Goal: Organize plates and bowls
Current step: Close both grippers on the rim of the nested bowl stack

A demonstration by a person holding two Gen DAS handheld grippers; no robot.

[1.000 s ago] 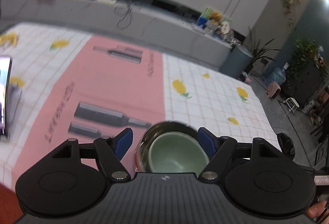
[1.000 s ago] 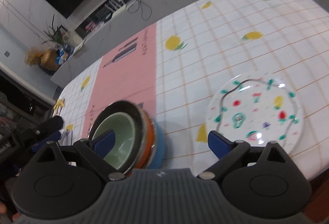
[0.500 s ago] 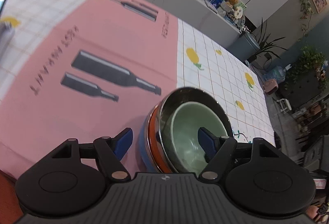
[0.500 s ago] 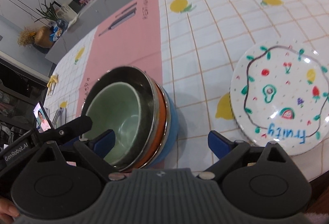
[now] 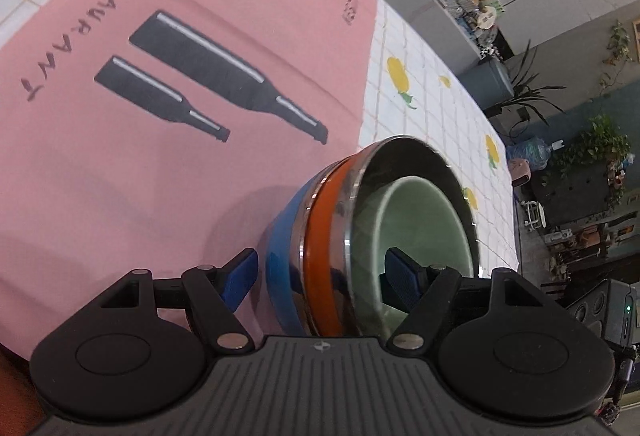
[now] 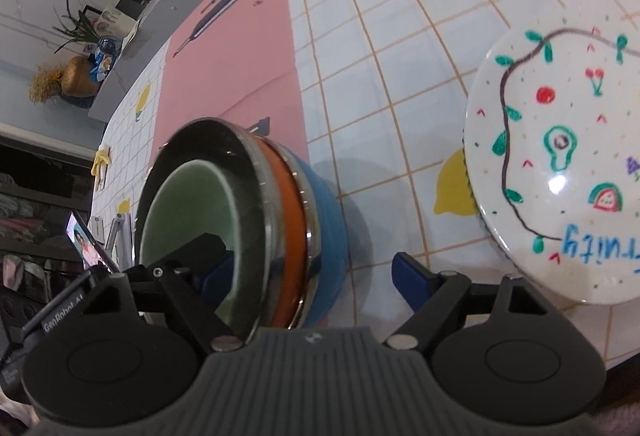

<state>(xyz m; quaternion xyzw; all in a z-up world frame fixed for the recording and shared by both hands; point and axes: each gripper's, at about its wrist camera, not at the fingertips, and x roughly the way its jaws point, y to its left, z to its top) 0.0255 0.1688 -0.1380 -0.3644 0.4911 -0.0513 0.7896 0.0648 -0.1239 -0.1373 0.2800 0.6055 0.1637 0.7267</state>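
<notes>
A nested stack of bowls (image 5: 332,236) stands on the tabletop (image 6: 360,48), straddling the edge of the pink mat: a blue bowl (image 6: 326,204) at the bottom, an orange one (image 6: 290,196) above it, then a shiny steel bowl (image 6: 240,172), with a pale green ceramic bowl (image 6: 188,204) seated inside. Well apart to its right lies a white plate (image 6: 560,156), flat, hand-painted with fruit (blue lettering reads "fruity")
</notes>
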